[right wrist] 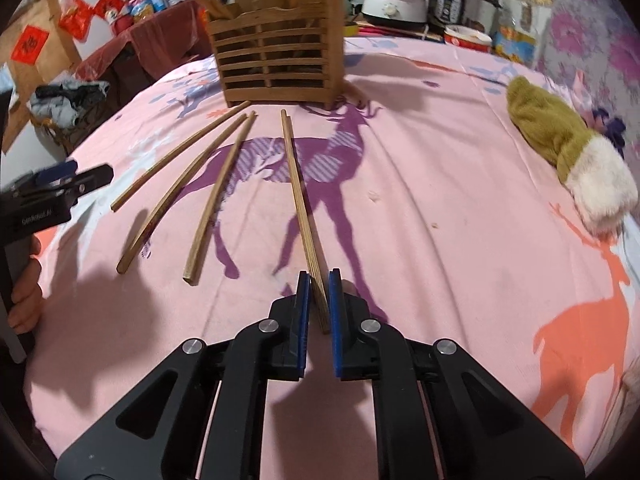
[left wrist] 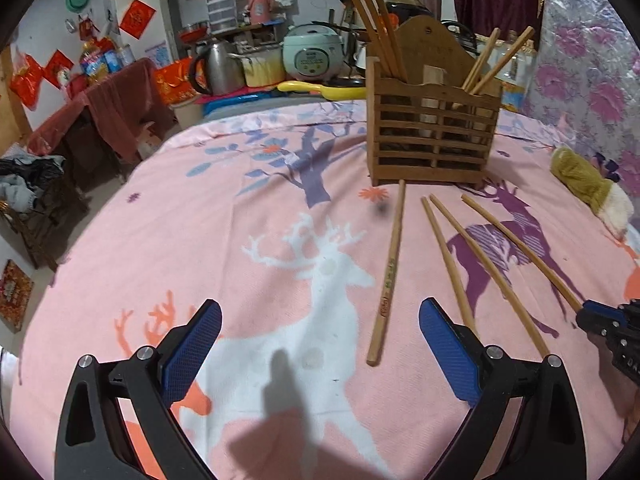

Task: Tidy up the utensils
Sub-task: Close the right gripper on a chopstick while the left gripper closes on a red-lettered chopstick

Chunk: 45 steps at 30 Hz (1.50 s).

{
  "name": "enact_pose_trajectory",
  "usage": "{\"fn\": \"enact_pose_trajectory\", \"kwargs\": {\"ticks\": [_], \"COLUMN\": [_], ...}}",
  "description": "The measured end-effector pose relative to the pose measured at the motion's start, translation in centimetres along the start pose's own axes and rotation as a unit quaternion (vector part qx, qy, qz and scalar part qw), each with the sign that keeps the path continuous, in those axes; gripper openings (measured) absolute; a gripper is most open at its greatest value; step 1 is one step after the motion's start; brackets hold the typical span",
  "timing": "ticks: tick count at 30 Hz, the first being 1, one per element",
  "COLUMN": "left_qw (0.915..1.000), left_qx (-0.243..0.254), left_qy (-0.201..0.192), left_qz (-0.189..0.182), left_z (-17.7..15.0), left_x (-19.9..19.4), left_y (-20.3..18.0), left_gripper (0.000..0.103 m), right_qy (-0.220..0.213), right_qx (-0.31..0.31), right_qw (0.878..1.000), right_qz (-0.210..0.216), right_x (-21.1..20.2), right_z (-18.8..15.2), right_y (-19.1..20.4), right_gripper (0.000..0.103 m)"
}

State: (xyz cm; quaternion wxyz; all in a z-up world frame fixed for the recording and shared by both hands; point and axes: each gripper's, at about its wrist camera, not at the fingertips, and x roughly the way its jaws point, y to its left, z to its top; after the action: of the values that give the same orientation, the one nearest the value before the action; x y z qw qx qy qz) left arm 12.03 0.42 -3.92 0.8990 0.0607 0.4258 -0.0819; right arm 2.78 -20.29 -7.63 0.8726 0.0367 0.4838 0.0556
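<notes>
Here the right gripper (right wrist: 319,276) has its fingers nearly closed around the near end of the rightmost chopstick (right wrist: 298,192), whose long axis runs toward 12 o'clock, at the wooden holder (right wrist: 276,52). Full clamping can't be confirmed; a sliver of gap shows. Three more chopsticks (right wrist: 188,184) lie on the pink cloth (right wrist: 440,200) toward 10 o'clock. The left gripper (left wrist: 320,320) hovers low, fingers wide apart, with one chopstick (left wrist: 388,276) between them, toward 1 o'clock.
</notes>
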Motion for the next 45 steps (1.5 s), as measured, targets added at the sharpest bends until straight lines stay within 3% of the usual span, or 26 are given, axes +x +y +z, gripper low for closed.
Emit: {"fn": "enact_pose_trajectory", "kwargs": {"ticks": [5,7,10,13,17,25,32,35,36,37,39,45], "left_qw": [0.9984,0.997,0.9949,0.9941,0.9939,0.9944,0.9948,0.9945,0.9939,0.9935,0.9933,0.9944], "left_qx": [0.045,0.065,0.074,0.056,0.052,0.05,0.059,0.065,0.068,0.071,0.077,0.08], "left_qy": [0.023,0.03,0.056,0.066,0.066,0.065,0.063,0.061,0.061,0.06,0.059,0.033], "left_qz": [-0.025,-0.028,-0.038,-0.065,-0.071,-0.067,-0.054,-0.055,-0.062,-0.066,-0.063,-0.061], "left_z": [-0.6,-0.9,-1.1,-1.0,-1.2,-1.8,-1.8,-1.9,-1.9,-2.0,-2.0,-1.8], "left_x": [0.9,1.3,2.3,2.6,2.3,1.7,1.8,1.7,1.7,1.6,1.5,0.5], "left_y": [-2.1,-2.9,-3.3,-2.5,-2.1,-1.2,-1.5,-1.7,-1.8,-1.9,-2.3,-2.4], "left_gripper": [0.082,0.075,0.056,0.035,0.009,0.012,0.022,0.018,0.009,0.007,0.006,0.006], "right_qy": [0.001,0.0,-0.006,-0.009,-0.012,-0.017,-0.004,-0.004,-0.005,-0.004,-0.004,-0.025], "right_qx": [-0.002,-0.003,0.002,0.011,0.019,0.017,0.004,-0.01,-0.017,-0.019,-0.023,-0.024], "right_qw": [1.0,1.0,1.0,1.0,1.0,1.0,1.0,1.0,1.0,1.0,1.0,0.999], "right_qz": [0.0,0.004,0.003,0.006,0.006,0.009,0.003,-0.011,-0.015,-0.009,-0.004,-0.01], "right_x": [0.1,0.0,-0.3,-0.5,-0.6,-0.8,-0.2,0.1,0.1,0.1,0.0,-0.9], "right_z": [0.1,0.1,0.2,0.3,0.3,0.4,0.2,0.0,0.0,0.0,-0.1,0.0], "right_y": [0.1,0.2,0.0,-0.3,-0.6,-0.6,0.0,0.5,0.7,0.8,1.0,1.1], "right_gripper": [0.014,0.021,0.029,0.029,0.029,0.029,0.029,0.027,0.022,0.011,0.008,0.007]}}
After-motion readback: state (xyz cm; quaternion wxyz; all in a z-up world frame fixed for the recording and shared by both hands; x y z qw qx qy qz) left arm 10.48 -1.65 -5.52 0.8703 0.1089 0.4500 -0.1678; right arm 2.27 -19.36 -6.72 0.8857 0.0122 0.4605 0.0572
